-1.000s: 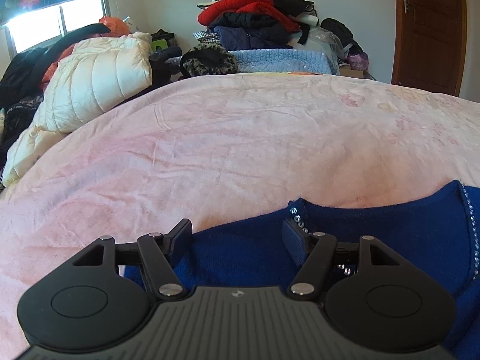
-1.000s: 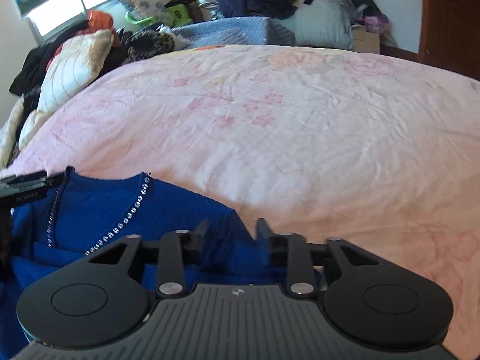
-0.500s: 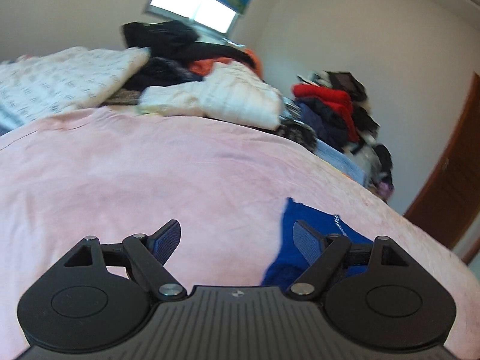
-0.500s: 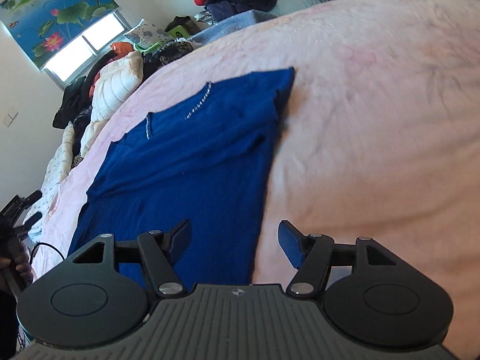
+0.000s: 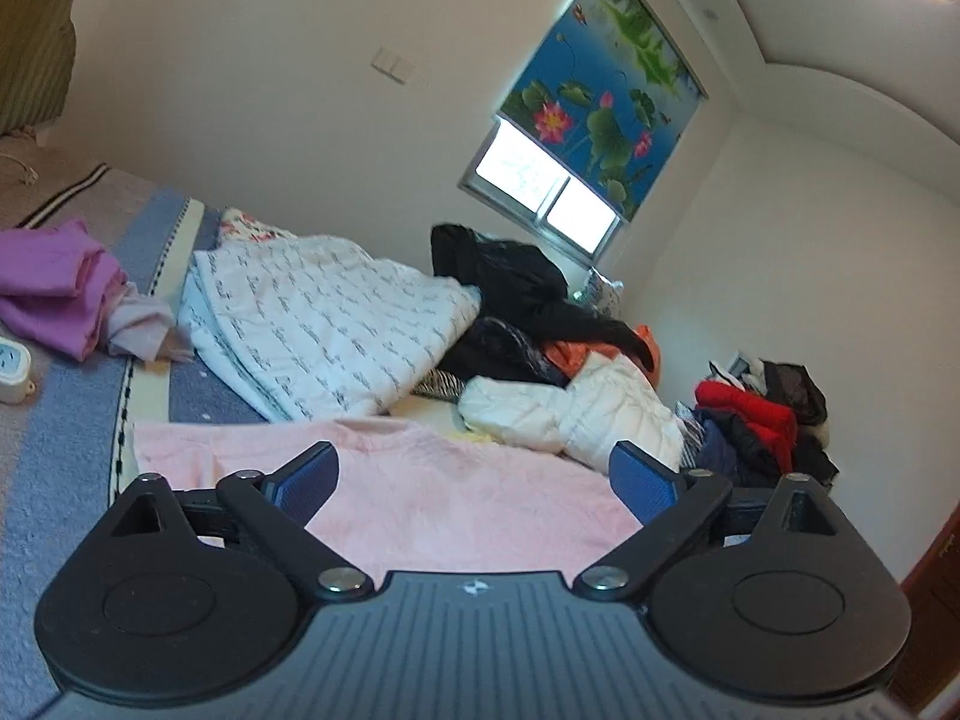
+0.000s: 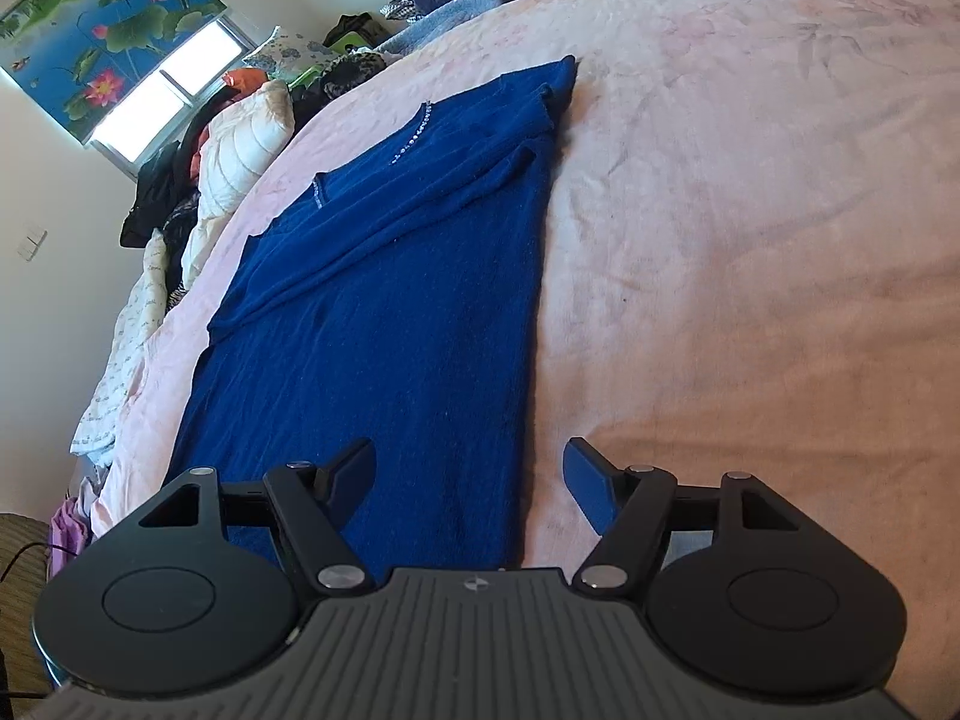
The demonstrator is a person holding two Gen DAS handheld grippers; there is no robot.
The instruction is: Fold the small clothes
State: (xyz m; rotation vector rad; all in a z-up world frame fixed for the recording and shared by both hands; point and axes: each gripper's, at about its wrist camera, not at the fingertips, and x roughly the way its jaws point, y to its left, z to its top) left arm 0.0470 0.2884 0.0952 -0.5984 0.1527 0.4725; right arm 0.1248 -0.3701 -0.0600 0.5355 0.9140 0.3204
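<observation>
A dark blue knit sweater with a rhinestone neckline lies flat and lengthwise on the pink bed cover, sleeves folded in over the body. My right gripper is open and empty, hovering over the sweater's near hem at its right edge. My left gripper is open and empty, raised and pointed at the head of the bed; the sweater is out of its view.
In the left wrist view, a white quilt, black and white jackets, and a red clothes pile crowd the bed's far side. Purple folded clothes and a white power strip lie at left.
Both grippers let go of the sweater and opened. The right one pulled back to the near hem. The left one swung up and left, off the sweater.
</observation>
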